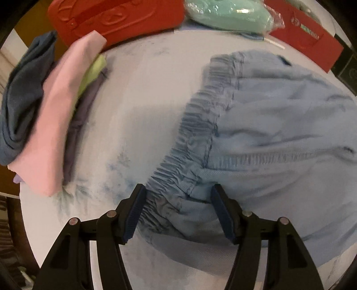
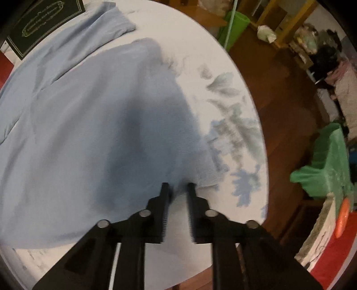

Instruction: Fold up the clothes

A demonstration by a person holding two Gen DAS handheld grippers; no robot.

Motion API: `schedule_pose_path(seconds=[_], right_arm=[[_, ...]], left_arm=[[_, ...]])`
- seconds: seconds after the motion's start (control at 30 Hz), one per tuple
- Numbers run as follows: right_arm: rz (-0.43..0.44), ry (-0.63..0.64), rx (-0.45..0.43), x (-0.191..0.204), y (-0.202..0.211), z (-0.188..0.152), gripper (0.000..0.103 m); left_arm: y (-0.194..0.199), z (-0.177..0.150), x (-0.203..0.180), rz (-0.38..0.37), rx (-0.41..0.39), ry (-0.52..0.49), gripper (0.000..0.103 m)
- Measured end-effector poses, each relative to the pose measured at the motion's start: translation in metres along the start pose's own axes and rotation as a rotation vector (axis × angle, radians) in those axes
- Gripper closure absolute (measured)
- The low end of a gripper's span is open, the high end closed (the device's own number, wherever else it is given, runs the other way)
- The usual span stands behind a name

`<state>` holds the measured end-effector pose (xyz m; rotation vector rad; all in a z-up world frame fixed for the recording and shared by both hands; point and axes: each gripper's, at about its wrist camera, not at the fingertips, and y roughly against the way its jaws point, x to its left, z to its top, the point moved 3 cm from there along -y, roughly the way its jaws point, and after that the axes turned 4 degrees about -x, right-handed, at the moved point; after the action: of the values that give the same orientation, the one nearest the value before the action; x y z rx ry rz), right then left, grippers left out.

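Light blue trousers (image 1: 267,125) with a gathered elastic waistband (image 1: 196,125) lie spread on the round white table (image 1: 133,100). My left gripper (image 1: 178,191) is open, its jaws straddling the near end of the waistband. In the right wrist view the trouser legs (image 2: 78,125) cover the table's left half. My right gripper (image 2: 178,185) has its jaws narrowly apart with a pinch of the trouser hem edge between the fingertips; whether it grips the cloth is unclear.
A stack of folded clothes (image 1: 55,107), pink on top, sits at the table's left. A red case (image 1: 116,17), a bagged mint garment (image 1: 229,13) and a red box (image 1: 308,38) line the far edge. A dark box (image 2: 44,24) lies at the back; green bins (image 2: 328,160) stand on the floor.
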<state>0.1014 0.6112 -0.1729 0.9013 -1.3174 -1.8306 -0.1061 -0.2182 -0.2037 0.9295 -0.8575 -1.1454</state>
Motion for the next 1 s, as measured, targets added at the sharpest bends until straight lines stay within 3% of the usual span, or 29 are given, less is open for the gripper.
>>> schedule_pose_path(seconds=[0.03, 0.07, 0.1, 0.23, 0.3, 0.47, 0.73, 0.87, 1.0], right_arm=[[0.008, 0.001, -0.011, 0.0, 0.006, 0.005, 0.063], [0.012, 0.0, -0.031, 0.001, 0.012, 0.011, 0.041], [0.017, 0.002, -0.057, 0.003, 0.021, 0.02, 0.036], [0.091, 0.014, -0.151, 0.028, 0.051, 0.075, 0.034], [0.132, 0.028, -0.185, 0.046, 0.061, 0.106, 0.022], [0.196, 0.074, -0.23, 0.084, 0.058, 0.188, 0.009], [0.203, 0.116, -0.205, 0.138, 0.019, 0.3, 0.005], [0.184, 0.105, -0.179, 0.148, -0.011, 0.337, 0.004], [0.179, 0.074, -0.149, 0.155, -0.035, 0.362, 0.004]], left_arm=[[0.008, 0.011, 0.0, -0.022, -0.027, 0.009, 0.04], [0.016, 0.024, 0.0, -0.044, -0.056, 0.019, 0.04], [0.02, 0.033, 0.0, -0.058, -0.076, 0.027, 0.04], [0.012, 0.08, -0.008, -0.087, -0.088, 0.04, 0.04], [0.0, 0.097, -0.015, -0.095, -0.068, 0.036, 0.04], [-0.031, 0.119, -0.033, -0.095, 0.004, 0.027, 0.04], [-0.061, 0.128, -0.044, -0.062, 0.037, -0.007, 0.029], [-0.065, 0.132, -0.05, -0.055, 0.021, -0.017, 0.028], [-0.053, 0.139, -0.059, -0.106, -0.009, -0.008, 0.028]])
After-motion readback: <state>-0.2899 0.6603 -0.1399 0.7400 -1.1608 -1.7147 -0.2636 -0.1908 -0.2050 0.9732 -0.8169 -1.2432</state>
